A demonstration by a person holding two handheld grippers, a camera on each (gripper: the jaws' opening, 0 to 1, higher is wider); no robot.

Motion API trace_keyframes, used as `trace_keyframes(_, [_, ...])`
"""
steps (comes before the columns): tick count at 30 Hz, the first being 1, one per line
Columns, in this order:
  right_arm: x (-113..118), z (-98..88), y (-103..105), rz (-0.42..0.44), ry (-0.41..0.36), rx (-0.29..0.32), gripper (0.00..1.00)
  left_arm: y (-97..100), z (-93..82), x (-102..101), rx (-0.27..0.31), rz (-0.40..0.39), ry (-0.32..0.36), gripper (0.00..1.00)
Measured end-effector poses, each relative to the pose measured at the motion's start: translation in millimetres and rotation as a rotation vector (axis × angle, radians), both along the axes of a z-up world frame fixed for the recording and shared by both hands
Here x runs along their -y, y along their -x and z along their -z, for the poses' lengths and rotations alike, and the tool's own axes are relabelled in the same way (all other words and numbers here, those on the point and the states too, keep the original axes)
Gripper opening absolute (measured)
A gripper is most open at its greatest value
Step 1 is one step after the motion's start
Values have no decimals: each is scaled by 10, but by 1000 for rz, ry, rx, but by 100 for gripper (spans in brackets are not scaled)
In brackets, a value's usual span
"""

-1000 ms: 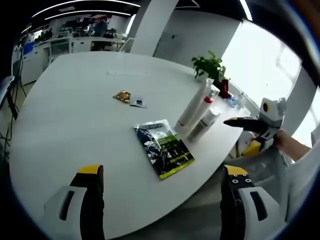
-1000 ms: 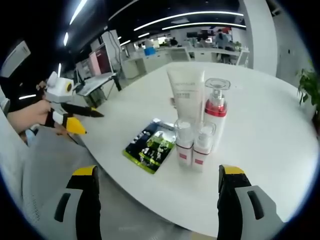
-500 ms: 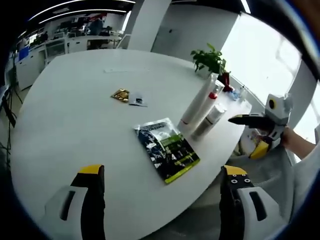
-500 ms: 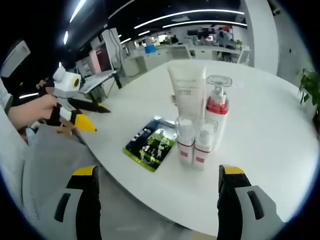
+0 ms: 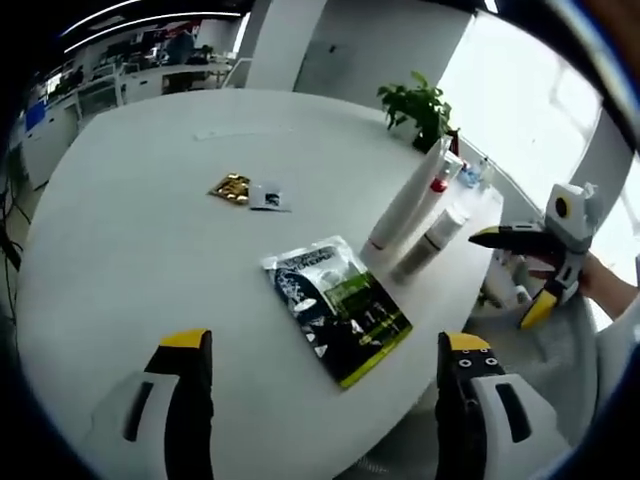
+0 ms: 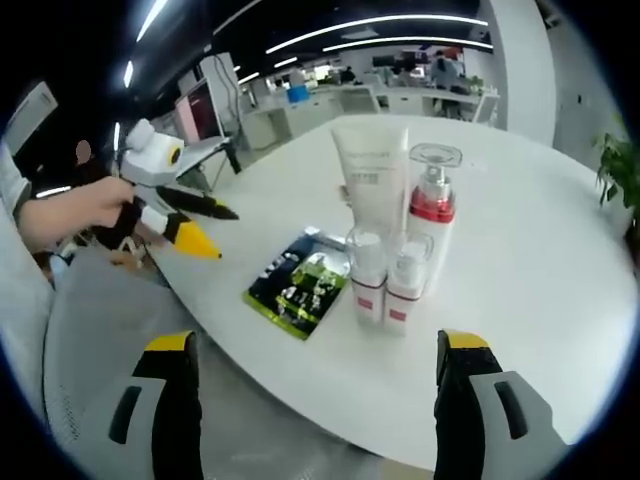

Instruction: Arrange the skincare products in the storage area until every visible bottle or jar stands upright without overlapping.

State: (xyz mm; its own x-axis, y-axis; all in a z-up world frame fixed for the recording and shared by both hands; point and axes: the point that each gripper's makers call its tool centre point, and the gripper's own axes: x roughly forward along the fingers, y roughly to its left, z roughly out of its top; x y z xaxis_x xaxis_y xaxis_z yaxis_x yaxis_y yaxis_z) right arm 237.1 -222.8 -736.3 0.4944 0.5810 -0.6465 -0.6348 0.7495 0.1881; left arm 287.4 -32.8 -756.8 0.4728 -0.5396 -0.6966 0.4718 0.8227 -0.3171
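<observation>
White table (image 6: 560, 270) bearing upright tube (image 6: 372, 180), pump bottle (image 6: 432, 215), two small bottles (image 6: 385, 285), flat sachet (image 6: 297, 288) beside them, left claw (image 5: 320, 385) and right claw (image 6: 312, 385) both empty, jaws apart

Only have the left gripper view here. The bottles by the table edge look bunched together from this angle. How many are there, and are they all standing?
Observer: Four, all upright in the right gripper view: a white tube, a pump bottle with a red collar, and two small bottles with red bands in front.
Operator: Is the sachet under any of them?
Observer: No, the green and black sachet lies flat just beside the small bottles, not under them.
Operator: Where's my left hand-held gripper relative to them?
Observer: The left hand-held gripper is off the table edge, beyond the sachet, touching nothing.
</observation>
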Motion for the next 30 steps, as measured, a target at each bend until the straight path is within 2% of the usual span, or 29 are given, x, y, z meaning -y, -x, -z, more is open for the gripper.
trace_keyframes(11, [-8, 10, 14, 7, 5, -12, 98, -335, 42, 96, 6, 27, -35, 85])
trace_keyframes(13, [-6, 13, 20, 12, 4, -15, 98, -328, 57, 115, 5, 27, -40, 85])
trace_keyframes(15, [-3, 16, 25, 17, 3, -17, 98, -416, 97, 141, -1, 32, -50, 85])
trace_keyframes(17, [0, 13, 21, 21, 4, -14, 98, -384, 126, 163, -5, 32, -63, 85])
trace_keyframes(19, [0, 17, 22, 23, 2, -18, 98, -502, 167, 142, -13, 26, -68, 85])
trace_keyframes(20, [2, 22, 24, 22, 4, -20, 98, -493, 147, 148, -14, 17, -71, 85])
trace_keyframes(23, [10, 33, 15, 19, 6, -24, 98, -662, 182, 184, -4, 0, -82, 85])
trace_keyframes(25, [10, 39, 19, 17, 11, -26, 98, -654, 189, 212, 3, -3, -90, 84])
trace_keyframes(26, [10, 40, 19, 16, 11, -27, 98, -740, 203, 203, 8, -3, -92, 84])
trace_keyframes(30, [-6, 63, 37, 6, 17, -39, 98, -854, 217, 263, 40, -4, -106, 81])
